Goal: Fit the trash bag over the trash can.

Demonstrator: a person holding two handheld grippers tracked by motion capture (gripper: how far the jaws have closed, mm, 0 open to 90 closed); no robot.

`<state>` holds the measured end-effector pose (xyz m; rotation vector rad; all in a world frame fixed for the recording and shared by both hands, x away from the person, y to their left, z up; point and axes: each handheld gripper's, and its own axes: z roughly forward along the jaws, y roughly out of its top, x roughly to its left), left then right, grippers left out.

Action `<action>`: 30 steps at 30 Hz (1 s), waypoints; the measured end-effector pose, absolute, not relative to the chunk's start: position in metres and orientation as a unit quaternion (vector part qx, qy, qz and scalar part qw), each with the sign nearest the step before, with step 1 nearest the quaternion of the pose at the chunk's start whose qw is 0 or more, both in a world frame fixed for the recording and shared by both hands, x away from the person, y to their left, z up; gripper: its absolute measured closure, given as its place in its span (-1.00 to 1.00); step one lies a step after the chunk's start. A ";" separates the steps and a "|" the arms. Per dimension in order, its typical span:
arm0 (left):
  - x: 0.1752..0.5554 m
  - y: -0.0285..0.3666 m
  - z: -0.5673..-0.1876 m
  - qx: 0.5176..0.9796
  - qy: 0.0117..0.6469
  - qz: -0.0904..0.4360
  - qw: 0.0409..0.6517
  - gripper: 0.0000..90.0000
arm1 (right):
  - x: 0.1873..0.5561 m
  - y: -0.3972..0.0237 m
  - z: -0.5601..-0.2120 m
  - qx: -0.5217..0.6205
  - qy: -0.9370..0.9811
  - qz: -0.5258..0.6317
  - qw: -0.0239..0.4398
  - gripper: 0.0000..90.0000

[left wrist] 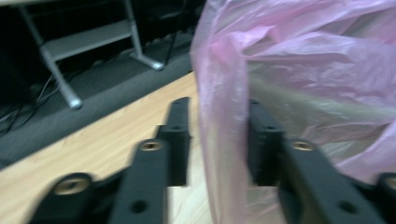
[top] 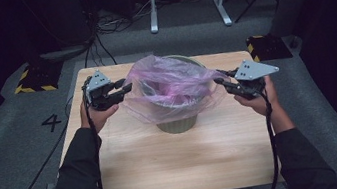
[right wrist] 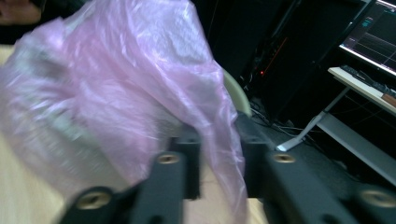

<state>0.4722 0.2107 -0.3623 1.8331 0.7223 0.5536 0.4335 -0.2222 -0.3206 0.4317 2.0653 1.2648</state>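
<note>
Pink bag [top: 170, 86] half-draped over bin [top: 177, 122]; left gripper [top: 122, 88] at 9 and right gripper [top: 221, 79] at 3, both parted astride the film, cuffing apparently unfinished.

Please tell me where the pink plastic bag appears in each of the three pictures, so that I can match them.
High view: the pink plastic bag is at centre, draped over the pale green bin.
Left gripper view: it covers the right half, an edge hanging between the jaws.
Right gripper view: it covers the left and centre, an edge between the jaws.
Shared landmark: the wooden table.
</note>
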 end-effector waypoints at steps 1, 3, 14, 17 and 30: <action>0.475 0.208 -0.362 0.763 0.301 0.238 0.521 0.66 | 0.437 -0.223 -0.320 0.170 0.787 0.490 0.333 0.86; 0.481 0.205 -0.361 0.764 0.298 0.236 0.521 0.87 | 0.446 -0.226 -0.319 0.185 0.781 0.502 0.322 0.88; 0.518 0.190 -0.379 0.759 0.343 0.214 0.511 1.00 | 0.512 -0.225 -0.353 0.326 0.777 0.476 0.252 0.92; 0.525 0.187 -0.388 0.757 0.355 0.204 0.509 1.00 | 0.525 -0.221 -0.365 0.353 0.775 0.471 0.232 0.94; 0.535 0.160 -0.421 0.790 0.357 0.141 0.477 1.00 | 0.540 -0.208 -0.400 0.379 0.781 0.466 0.168 1.00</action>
